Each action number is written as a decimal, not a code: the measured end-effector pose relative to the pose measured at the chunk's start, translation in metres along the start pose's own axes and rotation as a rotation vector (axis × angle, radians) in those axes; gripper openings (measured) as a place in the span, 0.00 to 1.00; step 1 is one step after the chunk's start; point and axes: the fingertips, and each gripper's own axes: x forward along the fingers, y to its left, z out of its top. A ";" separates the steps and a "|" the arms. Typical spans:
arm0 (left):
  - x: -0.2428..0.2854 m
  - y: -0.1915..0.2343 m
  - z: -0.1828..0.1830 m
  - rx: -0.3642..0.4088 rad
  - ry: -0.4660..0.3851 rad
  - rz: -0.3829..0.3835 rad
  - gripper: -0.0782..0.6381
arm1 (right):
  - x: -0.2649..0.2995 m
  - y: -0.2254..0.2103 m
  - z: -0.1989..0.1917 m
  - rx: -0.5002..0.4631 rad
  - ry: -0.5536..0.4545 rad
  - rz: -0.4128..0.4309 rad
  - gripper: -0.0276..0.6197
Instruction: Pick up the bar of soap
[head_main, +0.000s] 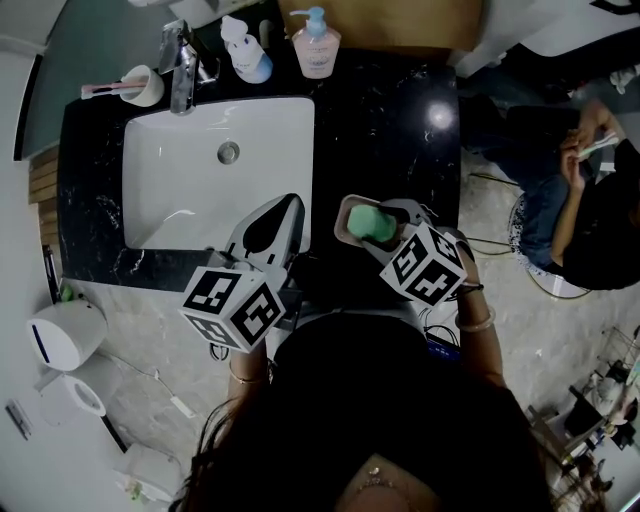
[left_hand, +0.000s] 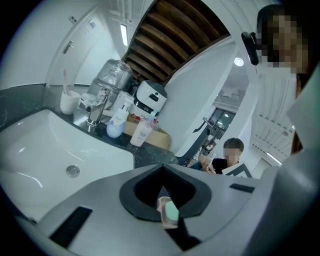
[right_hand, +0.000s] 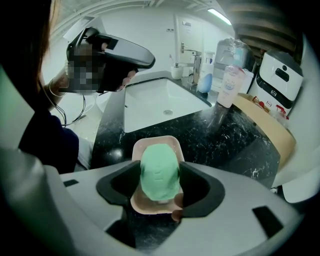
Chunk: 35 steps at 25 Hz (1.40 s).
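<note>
Right gripper view looks straight along the right gripper (right_hand: 159, 169), whose fingers (right_hand: 117, 182) stand spread, one on each side of the green bar of soap (right_hand: 160, 172). Both dark pads lie close against the bar's long sides, and no squeeze on it shows. The soap rests in a pale pink soap dish (right_hand: 150, 144), which sits on the black marbled worktop (right_hand: 220, 135) just right of the white sink (right_hand: 150, 102).

Seen from the head view, dish and soap lie at the near edge of the worktop, with the right gripper's marker cube (head_main: 424, 264) just nearer and to the right of them. The left gripper (head_main: 292, 203) hangs over the near right corner of the sink, apart from the soap and to its left. Its fingers are pressed together at the tips and hold nothing, and its marker cube (head_main: 232, 305) is nearer still. Through the hollow between those closed fingers, the left gripper view catches only a glimpse of the dish and soap beyond.

Along the far side of the worktop stand a cup (head_main: 143, 87) with a toothbrush (head_main: 103, 90), a chrome tap (head_main: 183, 70), a white and blue bottle (head_main: 246, 52) and a pink pump bottle (head_main: 316, 44). A seated person (head_main: 575, 200) is off to the right, beyond the worktop.
</note>
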 end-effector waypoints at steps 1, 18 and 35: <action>0.000 0.001 0.000 -0.001 -0.001 0.001 0.12 | 0.000 0.000 0.000 -0.001 0.005 0.000 0.39; -0.004 0.003 0.000 -0.006 -0.005 0.006 0.12 | 0.012 0.003 -0.005 -0.026 0.110 0.037 0.41; -0.011 -0.006 -0.004 0.021 0.004 0.004 0.12 | 0.010 -0.002 -0.004 0.075 0.023 -0.024 0.42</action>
